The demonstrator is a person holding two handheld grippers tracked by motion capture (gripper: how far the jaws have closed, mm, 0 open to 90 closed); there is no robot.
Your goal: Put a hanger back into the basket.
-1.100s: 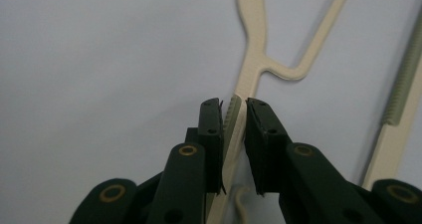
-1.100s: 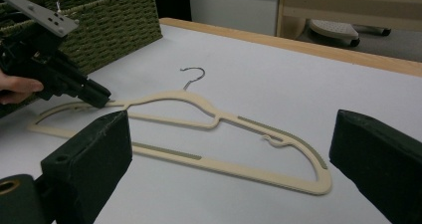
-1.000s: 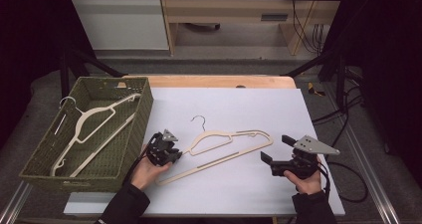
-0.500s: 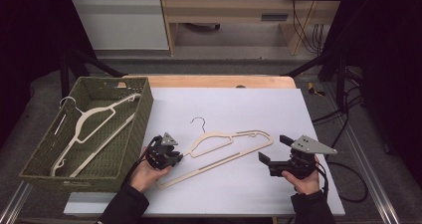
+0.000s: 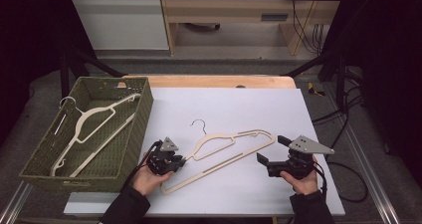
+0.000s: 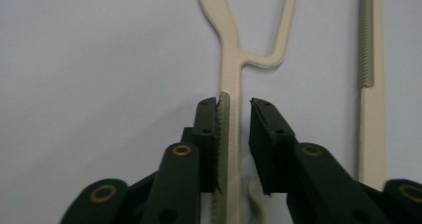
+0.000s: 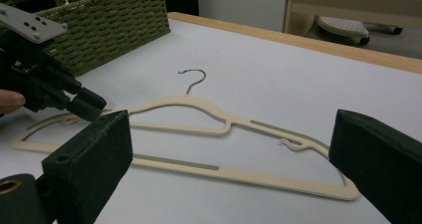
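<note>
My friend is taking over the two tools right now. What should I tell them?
Left tool: jaws either side of the shoulder bar of the cream hanger on the white table; one pad touches it, the other shows a gap, so not clamped yet.
Right tool: wide open, holding nothing, just off the hanger's other end.
Green wicker basket at the table's left edge already holds another hanger.
Done: one hanger in the basket.
Left, probably: close on the table hanger, lift it, put it in the basket.
</note>
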